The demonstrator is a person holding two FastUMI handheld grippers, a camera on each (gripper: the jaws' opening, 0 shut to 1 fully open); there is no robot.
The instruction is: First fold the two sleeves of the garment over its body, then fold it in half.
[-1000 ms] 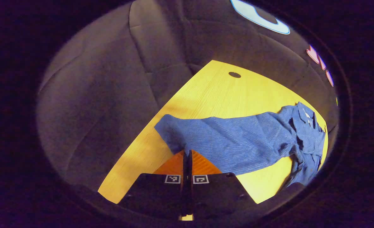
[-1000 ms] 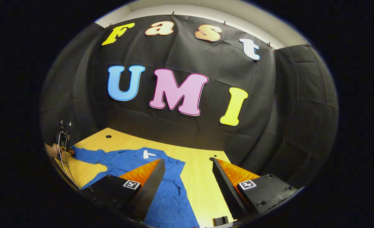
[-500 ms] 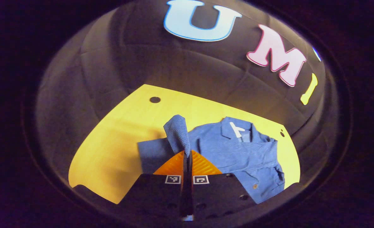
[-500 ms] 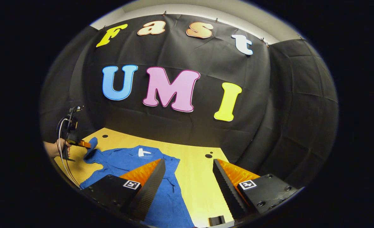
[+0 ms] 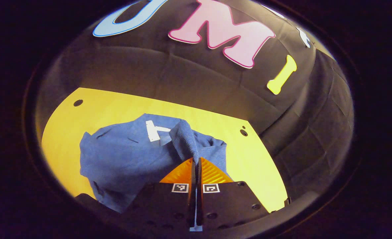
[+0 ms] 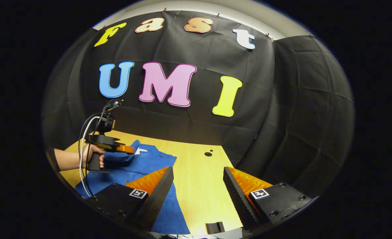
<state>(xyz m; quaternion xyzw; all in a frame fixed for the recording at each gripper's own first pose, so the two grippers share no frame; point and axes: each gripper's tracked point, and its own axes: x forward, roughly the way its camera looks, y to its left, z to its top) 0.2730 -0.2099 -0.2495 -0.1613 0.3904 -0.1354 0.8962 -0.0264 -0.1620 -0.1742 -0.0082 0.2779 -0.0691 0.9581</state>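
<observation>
A blue garment [image 5: 123,156] with a white neck label lies on the yellow table [image 5: 255,159]. My left gripper [image 5: 195,160] is shut on the cuff of one sleeve [image 5: 184,139] and holds it lifted over the garment's body, near the collar. The right gripper view has that same gripper [image 6: 129,149], held by a hand [image 6: 93,154], carrying the sleeve above the blue garment [image 6: 146,162]. My right gripper [image 6: 196,174] hangs open over the table's right part, its left finger above the garment's lower edge, with nothing between the fingers.
Black cloth walls close the table at the back and on the right. Small round holes [image 5: 243,132] [image 5: 78,102] sit near the table's far corners. A small dark block [image 6: 215,227] lies at the near table edge.
My left gripper has swung the sleeve up off the table and across over the garment's body. The right gripper has barely shifted and stays open.
</observation>
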